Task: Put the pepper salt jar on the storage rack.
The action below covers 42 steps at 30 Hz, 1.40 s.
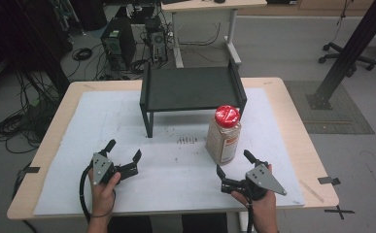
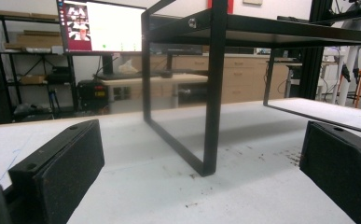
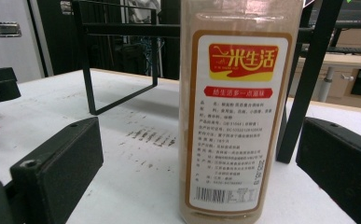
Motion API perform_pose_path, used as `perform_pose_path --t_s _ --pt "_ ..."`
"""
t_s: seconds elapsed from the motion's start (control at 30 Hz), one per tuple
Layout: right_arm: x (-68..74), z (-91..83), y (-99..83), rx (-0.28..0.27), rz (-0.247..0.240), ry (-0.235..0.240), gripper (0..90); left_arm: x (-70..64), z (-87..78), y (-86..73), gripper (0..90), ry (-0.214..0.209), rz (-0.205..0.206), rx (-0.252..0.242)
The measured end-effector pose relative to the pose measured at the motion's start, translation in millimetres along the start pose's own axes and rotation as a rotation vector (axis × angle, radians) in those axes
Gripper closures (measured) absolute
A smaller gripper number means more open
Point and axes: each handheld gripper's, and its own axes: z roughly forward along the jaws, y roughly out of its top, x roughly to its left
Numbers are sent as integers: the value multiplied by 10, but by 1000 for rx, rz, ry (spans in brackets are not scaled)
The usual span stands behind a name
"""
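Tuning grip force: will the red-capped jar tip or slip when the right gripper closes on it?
The jar is tall, narrow and upright, so a high push probably tips it. It looks nearly full, likely heavy. Its smooth label may slip. The right gripper is open.

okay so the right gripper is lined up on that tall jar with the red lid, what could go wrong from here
The jar is tall and narrow, so a bump from one jaw of the open right gripper before both close could tip it. It also stands close to the front right leg of the black shelf, so a jaw might catch that leg. A low grip may let it lean when lifted.
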Motion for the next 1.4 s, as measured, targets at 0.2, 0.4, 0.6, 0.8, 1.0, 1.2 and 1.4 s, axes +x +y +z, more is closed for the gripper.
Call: perform_pose_path --t_s 0.2,0.4,0.6,0.8,1.0,1.2,1.4 --pt "-52 45 51 6 -13 -5 5 -1 1 0 2 0 0 -1" --pt "-105 99 84 9 -16 -10 5 0 0 0 2 0 0 0" --pt "-148 178 111 10 -14 -7 5 -1 0 0 2 0 -1 -1" --pt "-191 270 132 12 -10 -8 5 -4 -1 0 2 1 3 -3" --pt "-212 359 140 17 -14 -7 5 -5 -7 -2 2 12 4 -11" --pt "-233 433 124 18 -9 -11 4 -9 -12 -4 2 24 3 -18" --pt "-249 472 121 14 3 -10 4 -6 -13 -4 2 30 -1 -19"
